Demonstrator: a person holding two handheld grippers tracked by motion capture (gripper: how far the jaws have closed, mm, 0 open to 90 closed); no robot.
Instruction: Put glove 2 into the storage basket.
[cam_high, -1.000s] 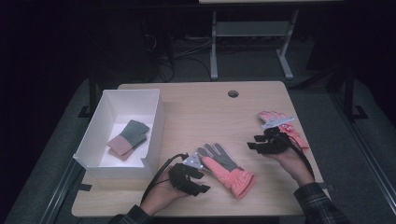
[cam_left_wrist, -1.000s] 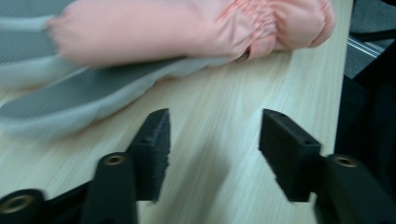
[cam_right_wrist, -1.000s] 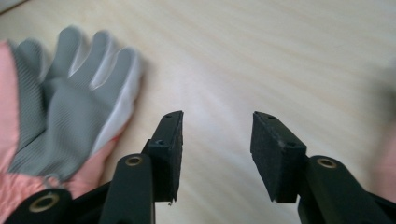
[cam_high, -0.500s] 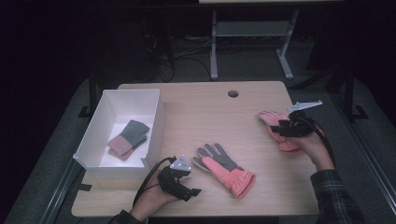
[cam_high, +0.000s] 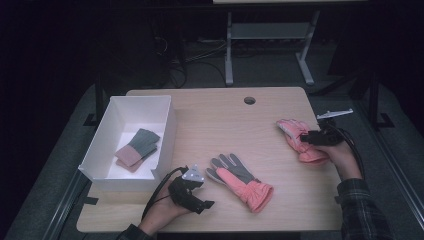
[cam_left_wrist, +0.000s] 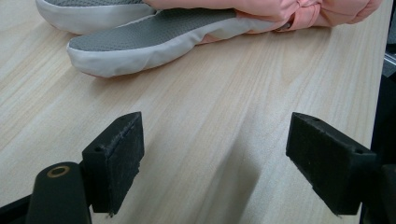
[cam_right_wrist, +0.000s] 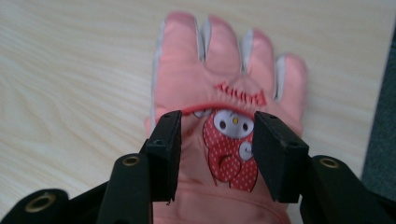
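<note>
1. While my left gripper (cam_high: 192, 192) sits near the bench's front edge with jaws apart on nothing, having just been opening, bare wood shows between its pads (cam_left_wrist: 116, 163) in the left gripper view.
2. White box (cam_high: 131, 137) at the bench's left edge: holds a folded grey and pink glove pair (cam_high: 136, 149), lying on the box floor toward its front half.
3. My right gripper (cam_high: 316, 139) is at the bench's right edge, over the pink glove (cam_high: 296, 140). In the right gripper view the jaws stand on either side of the glove's back (cam_right_wrist: 219, 140), about half apart; cannot tell if the pads actually press the fabric.
4. Second glove (cam_high: 240, 179), grey palm up with a pink cuff, lies flat near the front edge, about mid-bench, just beside my left gripper, not touching.
5. Hard to make out: the right hand and gripper cover the pink glove's cuff in the high view; the left gripper view cuts the second glove (cam_left_wrist: 154, 35) off at the top.
6. Surface: light wood bench (cam_high: 225, 125) with a round cable hole (cam_high: 249, 100) near the back edge.
7. Room: dark, with a metal stand (cam_high: 265, 45) and cables on the floor behind.
</note>
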